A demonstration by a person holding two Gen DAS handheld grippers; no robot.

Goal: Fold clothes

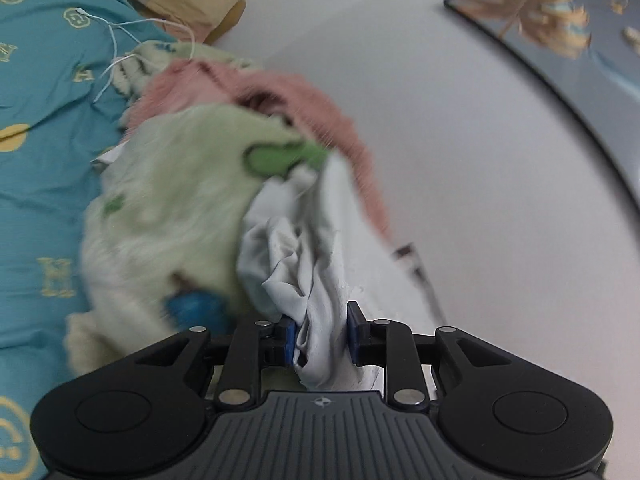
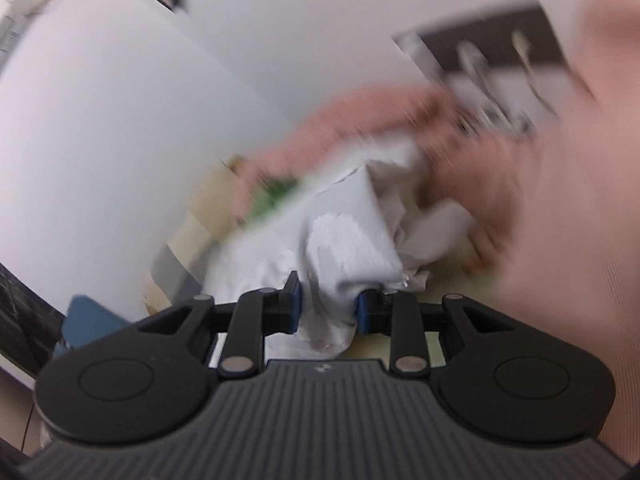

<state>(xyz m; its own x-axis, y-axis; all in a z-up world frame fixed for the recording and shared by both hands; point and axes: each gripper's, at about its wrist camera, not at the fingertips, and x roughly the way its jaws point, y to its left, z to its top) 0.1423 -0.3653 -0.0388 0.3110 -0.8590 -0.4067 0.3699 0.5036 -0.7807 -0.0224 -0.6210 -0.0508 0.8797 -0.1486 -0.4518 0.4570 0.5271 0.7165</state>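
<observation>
Ahead of the left gripper [image 1: 321, 334] the way is blocked by a bunched white cloth [image 1: 316, 264] pinched between its fingers, with a pale green fleece [image 1: 176, 200] and a pink garment [image 1: 280, 92] heaped just beyond. To the left, the teal bedsheet [image 1: 44, 152] lies open apart from a thin white cable [image 1: 120, 40]. The right gripper [image 2: 328, 310] is likewise crowded by white cloth, with a blurred pink mass [image 2: 560, 200] filling its right side.

I count three garments in my pile — one white [image 1: 320, 280], one pale green [image 1: 180, 200], one pink [image 1: 280, 92] — plus one framed picture [image 1: 560, 40].
</observation>
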